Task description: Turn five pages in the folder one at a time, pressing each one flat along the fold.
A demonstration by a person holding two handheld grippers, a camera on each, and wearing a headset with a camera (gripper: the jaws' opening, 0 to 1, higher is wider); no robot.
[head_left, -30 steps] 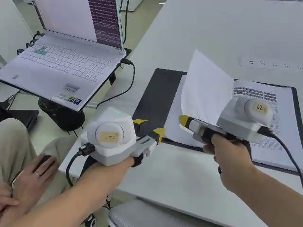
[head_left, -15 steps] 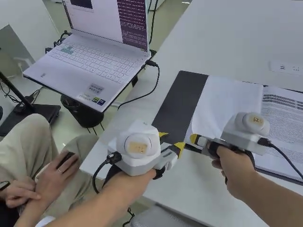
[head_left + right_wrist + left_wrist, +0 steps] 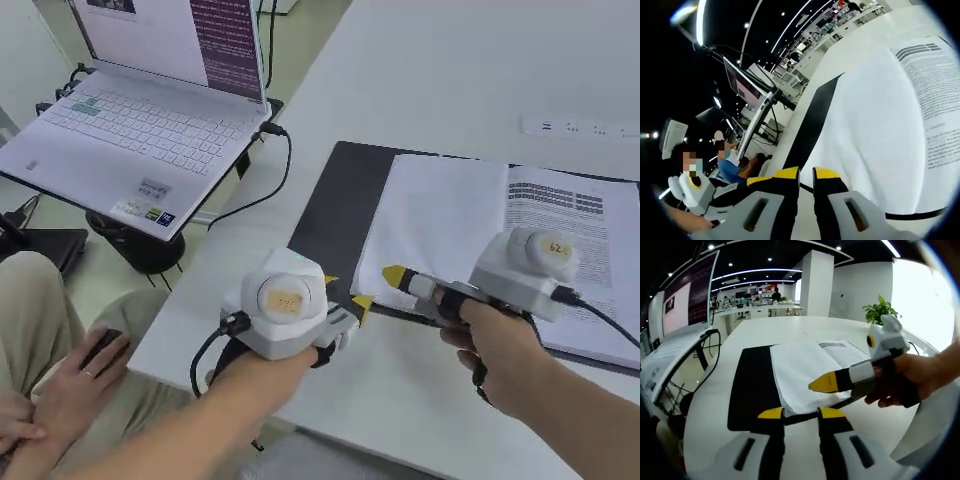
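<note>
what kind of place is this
Probably an open-plan office or lab: a long white table with an open folder, a laptop on a stand beside it, and in the left gripper view more desks and a potted plant.

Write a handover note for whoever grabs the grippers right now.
Left gripper: open, empty, at the near edge of the folder.
Right gripper: jaws look shut, nothing seen between them, tip over the near edge of the blank page.
The folder lies open on the white table; blank page on its left half, printed page on the right.
Done: one page looks turned; the count cannot be told.
Left: press it flat along the fold, turn the rest.
</note>
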